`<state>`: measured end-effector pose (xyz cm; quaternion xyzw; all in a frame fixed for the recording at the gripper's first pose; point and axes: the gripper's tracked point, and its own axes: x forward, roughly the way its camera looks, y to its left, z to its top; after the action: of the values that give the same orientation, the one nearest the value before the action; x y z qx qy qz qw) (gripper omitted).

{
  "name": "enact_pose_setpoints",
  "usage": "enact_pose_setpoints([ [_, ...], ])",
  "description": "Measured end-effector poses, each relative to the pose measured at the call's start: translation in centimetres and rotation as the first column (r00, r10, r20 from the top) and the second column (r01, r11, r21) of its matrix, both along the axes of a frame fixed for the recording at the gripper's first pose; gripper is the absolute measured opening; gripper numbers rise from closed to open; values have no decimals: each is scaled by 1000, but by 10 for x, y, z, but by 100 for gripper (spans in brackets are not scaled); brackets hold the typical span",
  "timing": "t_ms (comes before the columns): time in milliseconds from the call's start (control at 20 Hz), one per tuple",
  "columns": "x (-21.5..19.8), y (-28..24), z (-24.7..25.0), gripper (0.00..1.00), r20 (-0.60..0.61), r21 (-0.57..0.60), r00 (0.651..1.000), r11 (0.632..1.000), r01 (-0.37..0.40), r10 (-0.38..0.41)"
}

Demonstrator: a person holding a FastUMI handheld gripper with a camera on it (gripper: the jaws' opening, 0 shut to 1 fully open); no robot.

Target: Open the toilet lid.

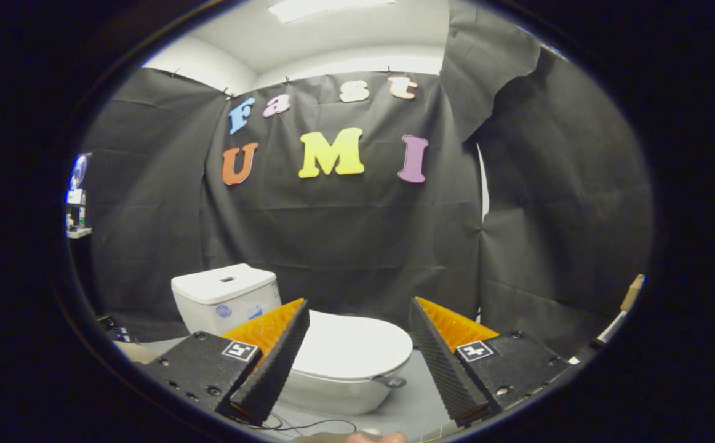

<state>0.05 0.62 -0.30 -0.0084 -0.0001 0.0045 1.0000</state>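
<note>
Right now I'm on the approach. Left of the toilet lid (354,344) stands the cistern (225,295); the lid lies flat and closed on the bowl (333,394), beyond my gripper (357,320), whose fingers gape wide, holding nothing. Next, I judge, I must reach the lid's front rim.

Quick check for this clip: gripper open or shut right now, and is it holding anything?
Gripper: open, holding nothing; its fingers are spread apart, with the closed toilet lid seen between and beyond them, not touched.
</note>
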Motion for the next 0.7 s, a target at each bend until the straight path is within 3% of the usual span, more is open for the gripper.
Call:
enact_pose_setpoints([
  [700,6,-9,-20,100,-63,37,997,998,42,-40],
])
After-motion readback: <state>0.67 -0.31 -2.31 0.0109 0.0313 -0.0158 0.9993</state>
